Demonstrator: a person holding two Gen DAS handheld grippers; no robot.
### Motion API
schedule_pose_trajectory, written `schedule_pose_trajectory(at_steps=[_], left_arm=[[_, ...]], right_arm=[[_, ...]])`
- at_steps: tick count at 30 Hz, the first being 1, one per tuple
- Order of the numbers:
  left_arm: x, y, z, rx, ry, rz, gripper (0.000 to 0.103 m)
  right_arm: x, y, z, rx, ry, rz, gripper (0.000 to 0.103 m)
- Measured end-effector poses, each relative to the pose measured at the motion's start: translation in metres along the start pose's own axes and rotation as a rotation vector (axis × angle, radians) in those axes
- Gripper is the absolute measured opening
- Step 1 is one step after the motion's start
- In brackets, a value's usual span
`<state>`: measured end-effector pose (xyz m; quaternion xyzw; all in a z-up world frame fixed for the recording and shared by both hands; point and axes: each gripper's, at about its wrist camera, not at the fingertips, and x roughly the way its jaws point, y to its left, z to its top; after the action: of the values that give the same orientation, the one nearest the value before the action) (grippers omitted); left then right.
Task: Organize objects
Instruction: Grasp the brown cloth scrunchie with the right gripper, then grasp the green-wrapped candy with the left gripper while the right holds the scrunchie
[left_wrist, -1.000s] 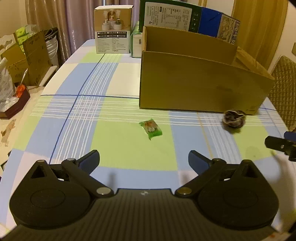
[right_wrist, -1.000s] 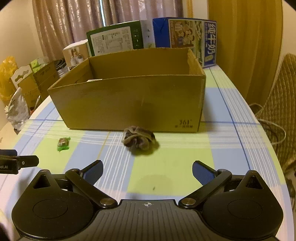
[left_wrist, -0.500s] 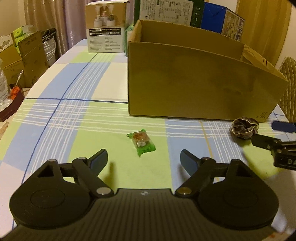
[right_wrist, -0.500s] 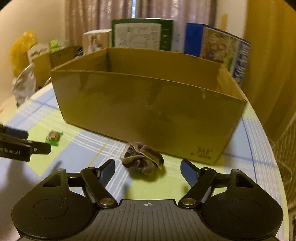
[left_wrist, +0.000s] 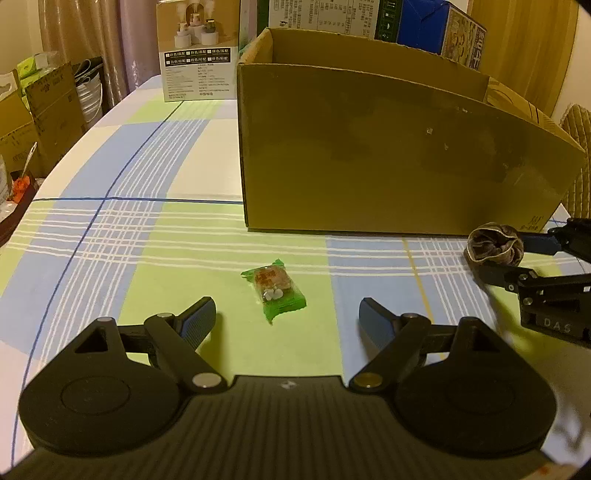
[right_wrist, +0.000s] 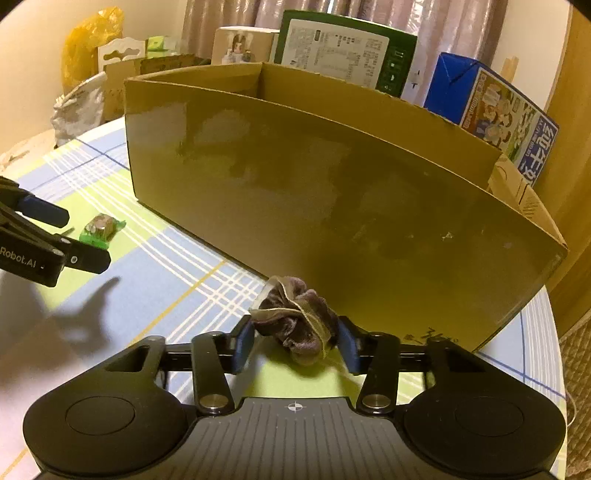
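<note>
The right gripper (right_wrist: 295, 341) pinches the soft scrunchie (right_wrist: 295, 325) loosely and could drop it short of the box (right_wrist: 332, 206), while the left gripper (left_wrist: 286, 317), spread wide, may shove the snack (left_wrist: 275, 291) away

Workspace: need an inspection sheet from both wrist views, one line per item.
Surface: table under a blue, green and white checked cloth.
Job's things: open cardboard box stands on the table; green snack packet lies in front of it; brown scrunchie lies by the box's near right corner.
Clutter: white carton, green carton and blue carton stand behind the box.
Grippers: left gripper open, packet just ahead of its fingers; right gripper has narrowed around the scrunchie, contact unclear.
Cables: nothing seen.
Surroundings: curtains, boxes and bags beside the table on the left, a woven chair on the right.
</note>
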<state>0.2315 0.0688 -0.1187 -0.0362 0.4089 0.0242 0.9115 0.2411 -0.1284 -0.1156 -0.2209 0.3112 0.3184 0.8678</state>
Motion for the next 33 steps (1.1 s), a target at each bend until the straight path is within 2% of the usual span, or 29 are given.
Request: schedule_pose_trajectory(at_steps=[2,5,9,15,19,26,27,31,33], left_arm=[[0.002,0.0,0.0,-0.002,0.0,0.001,0.082],[0.004,0.001,0.0,-0.013,0.003,0.002,0.08],[0.005,0.003,0.0,-0.02,-0.002,0.013,0.075],[0.008,0.007,0.003,-0.019,-0.016,0.021,0.064],[0.01,0.006,0.006,-0.003,-0.024,0.028,0.047],[0.014,0.003,0.01,0.013,-0.019,0.042,0.03],[0.014,0.003,0.011,0.017,-0.018,0.043,0.025],[0.014,0.002,0.011,0.022,-0.012,0.044,0.017],[0.011,0.0,0.01,0.03,-0.013,0.044,0.017]], right_arm=[[0.001,0.001,0.001,-0.007,0.006,-0.001,0.036],[0.0,0.003,0.002,-0.012,0.015,-0.017,0.016],[-0.003,0.006,0.002,0.006,0.025,-0.02,0.015],[-0.01,0.004,0.003,0.096,0.028,-0.002,0.015],[-0.013,0.003,0.003,0.12,0.024,-0.001,0.015],[-0.013,0.002,0.004,0.139,0.03,0.006,0.015],[-0.013,0.002,0.003,0.14,0.029,0.007,0.015],[-0.013,0.002,0.003,0.157,0.032,0.01,0.015],[-0.014,0.002,0.004,0.165,0.029,0.013,0.015]])
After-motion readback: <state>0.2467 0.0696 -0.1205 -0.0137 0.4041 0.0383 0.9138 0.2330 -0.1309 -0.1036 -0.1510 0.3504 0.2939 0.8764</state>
